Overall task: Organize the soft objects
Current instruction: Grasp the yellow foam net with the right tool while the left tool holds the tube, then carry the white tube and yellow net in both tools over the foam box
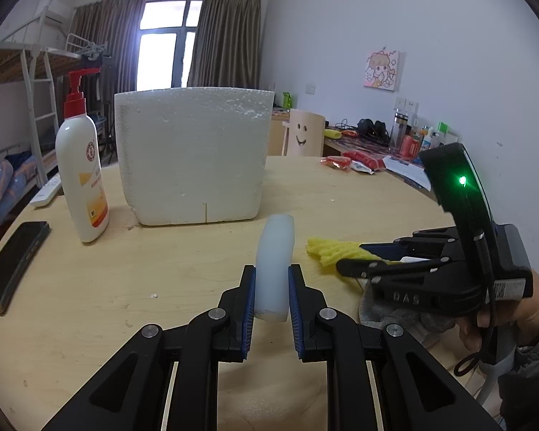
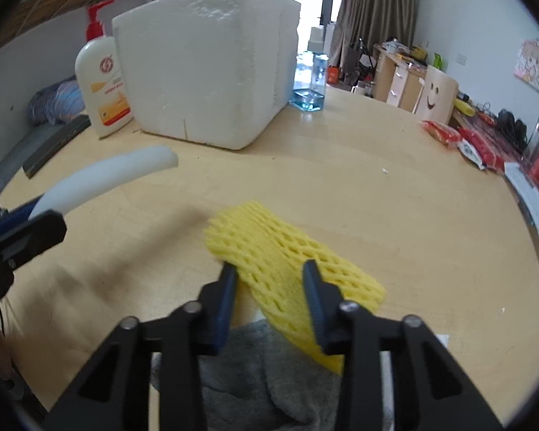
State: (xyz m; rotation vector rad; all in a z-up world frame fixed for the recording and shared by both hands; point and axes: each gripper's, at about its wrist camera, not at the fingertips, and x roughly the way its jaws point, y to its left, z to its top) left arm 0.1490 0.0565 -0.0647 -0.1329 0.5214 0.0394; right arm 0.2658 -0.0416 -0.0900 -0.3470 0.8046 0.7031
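Note:
My left gripper (image 1: 271,280) is shut on a white foam tube (image 1: 275,251) and holds it above the table; the tube also shows at the left of the right wrist view (image 2: 107,176). My right gripper (image 2: 269,273) is shut on a yellow foam net sleeve (image 2: 291,255), seen in the left wrist view (image 1: 332,249) too. A grey cloth (image 2: 262,377) lies under the right gripper, also visible in the left wrist view (image 1: 388,312). A white styrofoam box (image 1: 194,154) stands ahead, seen from the right wrist as well (image 2: 204,68).
A lotion pump bottle (image 1: 81,176) stands left of the box. A dark flat case (image 1: 14,262) lies at the table's left edge. A blue glass bottle (image 2: 311,79) stands behind the box. Red snack packets (image 2: 463,140) and papers lie at the right edge.

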